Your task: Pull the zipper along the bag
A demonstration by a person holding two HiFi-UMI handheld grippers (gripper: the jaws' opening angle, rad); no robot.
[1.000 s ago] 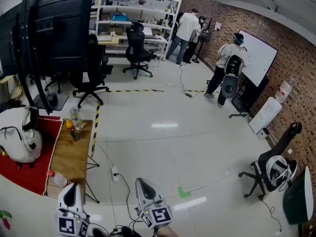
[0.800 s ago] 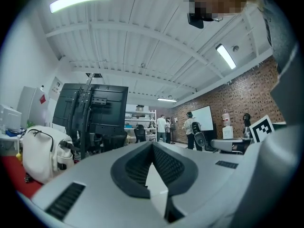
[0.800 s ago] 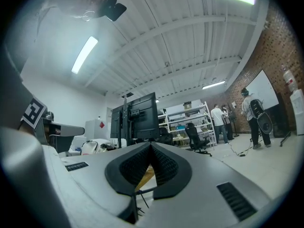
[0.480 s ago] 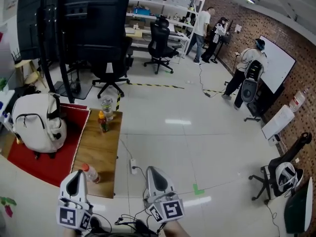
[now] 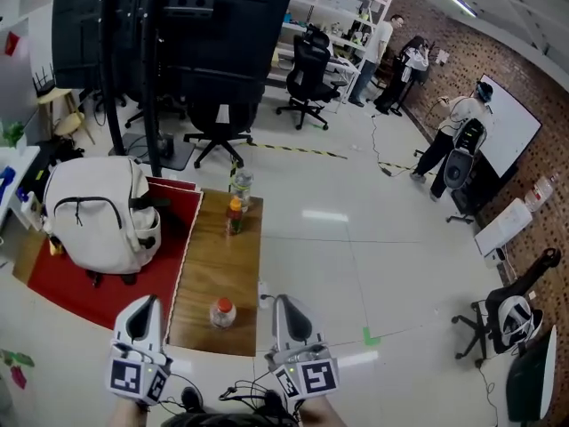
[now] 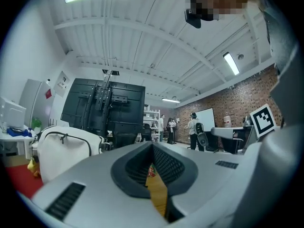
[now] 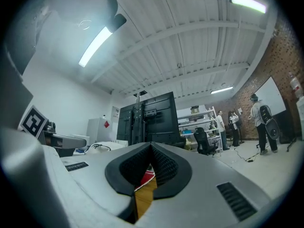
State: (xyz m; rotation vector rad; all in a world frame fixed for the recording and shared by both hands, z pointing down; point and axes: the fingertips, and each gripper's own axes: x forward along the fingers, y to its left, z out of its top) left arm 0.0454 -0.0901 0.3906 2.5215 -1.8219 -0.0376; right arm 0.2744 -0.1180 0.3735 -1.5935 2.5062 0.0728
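Observation:
A white backpack (image 5: 100,212) with a dark zipper stands upright on a red mat (image 5: 98,278) at the left of the head view. It shows in the left gripper view as a white backpack (image 6: 66,148) at the left. My left gripper (image 5: 142,308) and right gripper (image 5: 286,311) hang low in the head view, well short of the bag, both shut with nothing held. The left gripper (image 6: 153,148) and right gripper (image 7: 151,151) point level across the room.
A wooden table (image 5: 218,274) carries a lying bottle (image 5: 221,311) near me and two upright bottles (image 5: 238,203) at its far end. A big black screen on a stand (image 5: 169,34), office chairs (image 5: 311,69) and several people by a whiteboard (image 5: 511,123) fill the room beyond.
The view has swung left and forward: backpack, red mat and wooden table have slid toward the middle and grown closer. Both grippers stay shut at the bottom edge.

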